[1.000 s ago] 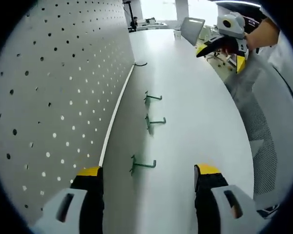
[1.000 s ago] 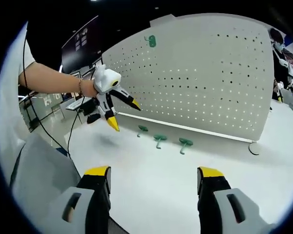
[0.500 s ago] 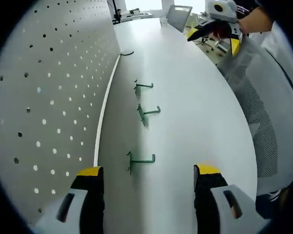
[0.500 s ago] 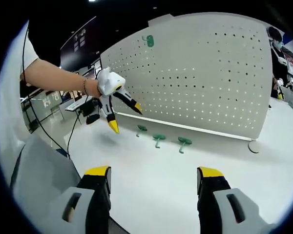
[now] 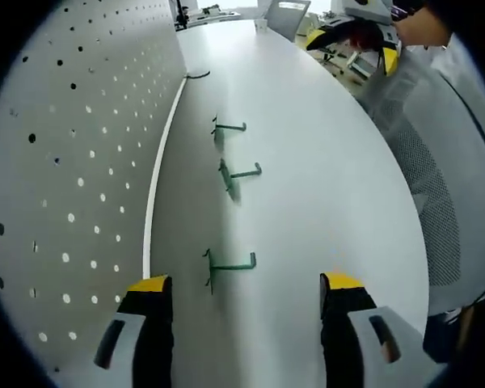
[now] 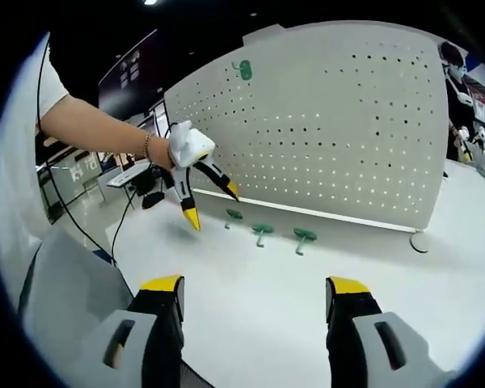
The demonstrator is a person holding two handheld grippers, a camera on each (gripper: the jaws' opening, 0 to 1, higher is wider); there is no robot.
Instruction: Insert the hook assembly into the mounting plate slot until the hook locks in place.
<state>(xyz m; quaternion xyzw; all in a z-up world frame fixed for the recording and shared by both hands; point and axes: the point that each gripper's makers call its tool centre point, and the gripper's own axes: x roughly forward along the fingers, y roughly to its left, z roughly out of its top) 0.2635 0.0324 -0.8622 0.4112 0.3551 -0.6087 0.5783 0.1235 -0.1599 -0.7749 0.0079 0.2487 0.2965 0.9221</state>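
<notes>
Left gripper (image 5: 241,293) jaws spread, empty, nearest green hook (image 5: 226,265) lying on white table (image 5: 323,186) just ahead between them, beside pegboard (image 5: 73,162); right gripper (image 6: 255,295) jaws apart, empty, hooks well ahead

The left gripper view looks low along the white bench (image 5: 307,162), with the pegboard (image 5: 73,162) close beside it and the nearest green hook (image 5: 226,265) near. The right gripper view looks from farther back, facing the pegboard (image 6: 331,129) head-on. Both views share the bench (image 6: 259,299), the three green hooks (image 6: 263,231) and the pegboard.
</notes>
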